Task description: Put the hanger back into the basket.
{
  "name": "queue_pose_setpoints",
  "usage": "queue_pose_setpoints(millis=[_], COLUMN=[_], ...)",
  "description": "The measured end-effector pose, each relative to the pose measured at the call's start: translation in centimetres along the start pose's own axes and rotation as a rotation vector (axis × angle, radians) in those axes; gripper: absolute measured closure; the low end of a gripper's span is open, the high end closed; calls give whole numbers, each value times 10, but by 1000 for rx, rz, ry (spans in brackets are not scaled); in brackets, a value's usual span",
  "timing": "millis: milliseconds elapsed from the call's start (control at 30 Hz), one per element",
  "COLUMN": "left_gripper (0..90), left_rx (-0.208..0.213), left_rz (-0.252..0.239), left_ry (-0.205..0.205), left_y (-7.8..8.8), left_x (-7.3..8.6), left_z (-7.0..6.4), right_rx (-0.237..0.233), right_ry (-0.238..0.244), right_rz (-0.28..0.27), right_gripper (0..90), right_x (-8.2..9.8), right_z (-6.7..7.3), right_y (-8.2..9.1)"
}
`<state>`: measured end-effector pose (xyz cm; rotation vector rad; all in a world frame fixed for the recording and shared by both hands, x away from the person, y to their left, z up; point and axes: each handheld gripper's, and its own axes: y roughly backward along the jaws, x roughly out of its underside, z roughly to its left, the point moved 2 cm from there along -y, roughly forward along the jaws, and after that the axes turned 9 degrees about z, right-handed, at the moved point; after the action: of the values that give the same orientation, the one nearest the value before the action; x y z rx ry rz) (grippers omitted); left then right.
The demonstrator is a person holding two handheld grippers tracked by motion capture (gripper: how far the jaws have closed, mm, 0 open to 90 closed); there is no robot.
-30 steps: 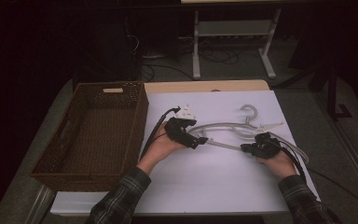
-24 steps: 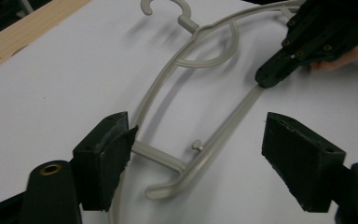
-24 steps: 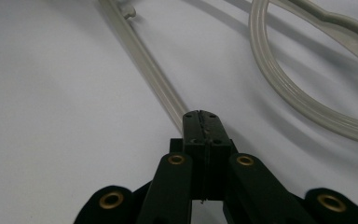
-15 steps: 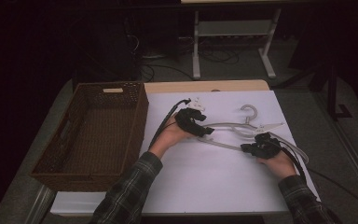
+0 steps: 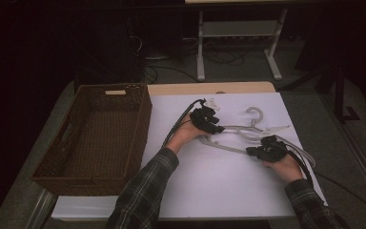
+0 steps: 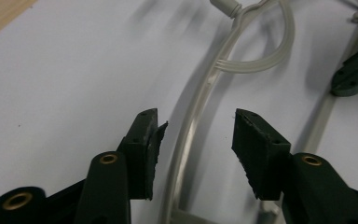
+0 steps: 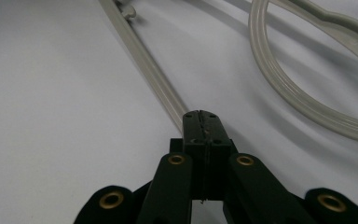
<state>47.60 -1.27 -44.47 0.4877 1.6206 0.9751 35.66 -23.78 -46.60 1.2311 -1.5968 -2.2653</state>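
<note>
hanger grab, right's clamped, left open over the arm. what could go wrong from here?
1. The right gripper pinches the thin straight bar of the hanger with its tips alone; a lift could let the bar twist or slip out.
2. The left gripper straddles the curved arm but has not closed. The arm sits nearer one jaw, so closing may push the hanger sideways on the smooth white sheet.
</note>
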Motion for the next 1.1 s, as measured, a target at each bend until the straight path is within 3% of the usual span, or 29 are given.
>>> queue_pose_setpoints(millis=[400, 633, 867, 1100], left_gripper=[624, 681, 739, 759], left_rx=[3, -1, -8, -23], left_rz=[84, 122, 143, 160], left_ry=[-61, -72, -78, -111], left_y=[-23, -34, -35, -31], left_x=[-18, -21, -24, -25], left_z=[-1, -4, -3, -6], right_rx=[-6, -10, -11, -11], right_ry=[0, -1, -1, 1], right_rz=[-2, -4, -3, -2], right_gripper=[900, 900, 900, 900], right_x=[0, 0, 0, 0], right_z=[-1, -1, -2, -1], right_y=[0, 0, 0, 0])
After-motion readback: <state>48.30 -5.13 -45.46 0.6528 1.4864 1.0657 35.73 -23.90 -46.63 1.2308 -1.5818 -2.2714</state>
